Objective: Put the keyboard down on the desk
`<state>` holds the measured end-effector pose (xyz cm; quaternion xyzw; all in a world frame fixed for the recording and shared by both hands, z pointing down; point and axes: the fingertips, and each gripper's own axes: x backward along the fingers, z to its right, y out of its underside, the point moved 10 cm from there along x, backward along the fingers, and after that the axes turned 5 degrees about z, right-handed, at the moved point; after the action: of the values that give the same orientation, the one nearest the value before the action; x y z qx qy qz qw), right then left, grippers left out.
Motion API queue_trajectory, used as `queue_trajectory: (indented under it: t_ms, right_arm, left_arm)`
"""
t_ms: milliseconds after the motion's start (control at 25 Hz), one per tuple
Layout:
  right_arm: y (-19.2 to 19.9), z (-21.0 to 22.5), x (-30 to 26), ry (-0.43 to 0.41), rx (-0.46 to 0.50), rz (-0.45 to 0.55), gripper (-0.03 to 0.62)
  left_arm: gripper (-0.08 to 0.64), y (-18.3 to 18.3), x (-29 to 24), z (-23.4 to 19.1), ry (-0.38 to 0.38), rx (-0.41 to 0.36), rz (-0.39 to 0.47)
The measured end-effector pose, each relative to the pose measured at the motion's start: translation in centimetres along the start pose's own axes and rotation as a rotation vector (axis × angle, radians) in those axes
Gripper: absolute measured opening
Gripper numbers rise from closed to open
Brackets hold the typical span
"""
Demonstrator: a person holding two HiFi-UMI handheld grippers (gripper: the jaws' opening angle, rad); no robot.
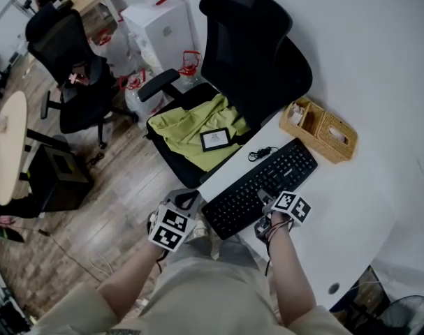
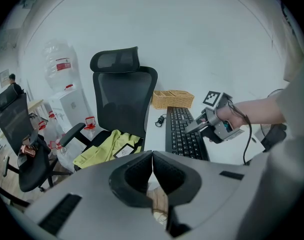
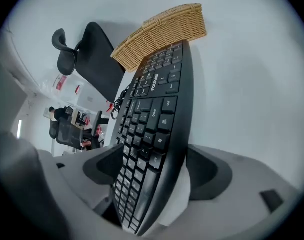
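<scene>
The black keyboard lies flat on the white desk, slanting from the near edge toward a wicker basket. My right gripper sits at the keyboard's near long edge. In the right gripper view the keyboard runs between the jaws, which stand wide with a gap on each side, so the right gripper is open. My left gripper hangs off the desk's left edge, over the floor. In the left gripper view the left gripper is shut with nothing held, and the keyboard shows beyond it.
A wicker basket stands just past the keyboard's far end, and a coiled black cable lies beside it. A black office chair at the desk edge holds a yellow-green cloth and a small tablet. Another chair stands farther left.
</scene>
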<state>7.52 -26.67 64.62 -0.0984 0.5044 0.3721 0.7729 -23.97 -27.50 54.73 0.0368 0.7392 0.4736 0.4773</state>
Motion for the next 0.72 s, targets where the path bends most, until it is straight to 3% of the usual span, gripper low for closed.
queue_trajectory:
  t_ms: [320,520,720]
  right_arm:
    - [-0.4,0.6,3.2,0.005,0.091,0.073,0.385]
    - [-0.8,-0.6,5.2,-0.076,0.127,0.094,0.385]
    - [-1.1,-3.5,8.1,-0.194,0.268,0.117,0.377]
  left_arm:
    - [0.023,0.0,1.2,0.7,-0.02,-0.006,0.027]
    - [0.023,-0.2,2.4,1.0,-0.042,-0.014,0.049]
    - [0.023,-1.4,4.0,1.0,-0.062,-0.018,0.088]
